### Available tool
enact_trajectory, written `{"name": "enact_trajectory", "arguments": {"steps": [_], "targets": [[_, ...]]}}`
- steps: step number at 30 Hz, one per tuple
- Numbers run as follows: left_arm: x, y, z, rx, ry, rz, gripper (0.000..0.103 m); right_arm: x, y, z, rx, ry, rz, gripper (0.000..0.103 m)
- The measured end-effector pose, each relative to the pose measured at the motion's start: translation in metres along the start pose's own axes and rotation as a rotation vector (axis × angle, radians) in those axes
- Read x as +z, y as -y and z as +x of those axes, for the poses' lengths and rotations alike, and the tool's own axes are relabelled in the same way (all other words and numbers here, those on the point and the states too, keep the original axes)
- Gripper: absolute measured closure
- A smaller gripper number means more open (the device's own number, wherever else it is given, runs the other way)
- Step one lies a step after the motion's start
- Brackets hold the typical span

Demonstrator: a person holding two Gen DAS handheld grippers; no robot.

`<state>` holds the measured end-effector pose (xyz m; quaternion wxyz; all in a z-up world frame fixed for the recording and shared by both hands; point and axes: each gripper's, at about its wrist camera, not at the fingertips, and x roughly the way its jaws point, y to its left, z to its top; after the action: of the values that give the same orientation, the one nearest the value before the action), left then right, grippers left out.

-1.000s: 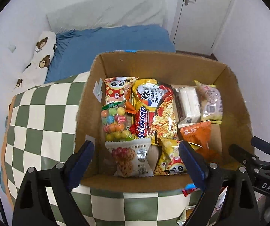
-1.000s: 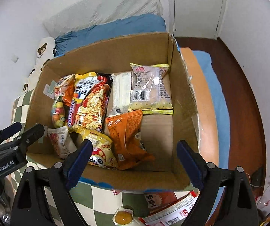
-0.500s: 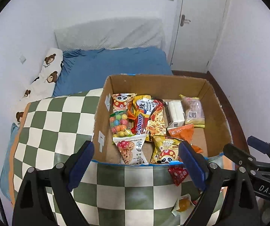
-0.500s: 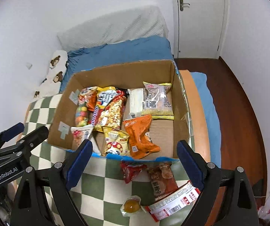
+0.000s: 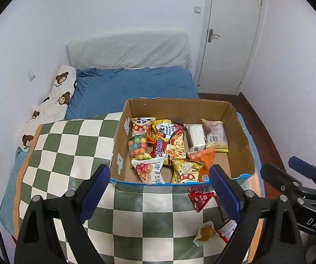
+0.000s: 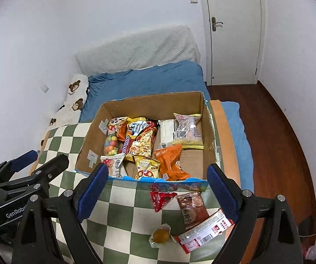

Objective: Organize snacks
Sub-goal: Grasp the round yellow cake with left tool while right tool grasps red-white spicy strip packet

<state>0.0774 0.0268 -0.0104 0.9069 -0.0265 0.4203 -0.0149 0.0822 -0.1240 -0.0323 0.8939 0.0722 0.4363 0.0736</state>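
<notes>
A cardboard box (image 5: 241, 136) (image 6: 206, 118) holds several snack packets, among them a noodle pack (image 5: 173, 140), an orange packet (image 6: 169, 162) and a candy bag (image 5: 138, 147). On the checkered cloth in front of the box lie a red packet (image 6: 161, 199), a brown packet (image 6: 192, 209), a white-red packet (image 6: 204, 234) and a small yellow cake (image 6: 161, 236). My left gripper (image 5: 160, 191) is open and empty, held back from the box. My right gripper (image 6: 155, 189) is open and empty above the loose packets.
The green-and-white checkered cloth (image 5: 70, 149) covers the surface. A blue bed (image 5: 133, 85) with a bear-print pillow (image 5: 56, 96) lies behind. A white door (image 6: 232, 30) and wooden floor (image 6: 279, 132) are at the right.
Both grippers have pulled back and up from the box. The box looks smaller now and the loose packets in front of it have come into view.
</notes>
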Motion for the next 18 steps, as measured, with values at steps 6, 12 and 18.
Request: {"name": "enact_trajectory", "arguments": {"steps": [6,12,18], "targets": [[-0.02,0.006,0.015,-0.003,-0.077,0.001,0.011,-0.016,0.028,0.002,0.055,-0.047,0.1,0.01],[-0.071,0.03,0.066,0.005,-0.269,0.077,0.011,-0.069,0.086,0.043,0.034,-0.228,0.247,0.01],[-0.129,0.062,0.13,-0.059,-0.524,0.111,0.011,-0.133,0.143,0.105,0.038,-0.395,0.475,0.01]]}}
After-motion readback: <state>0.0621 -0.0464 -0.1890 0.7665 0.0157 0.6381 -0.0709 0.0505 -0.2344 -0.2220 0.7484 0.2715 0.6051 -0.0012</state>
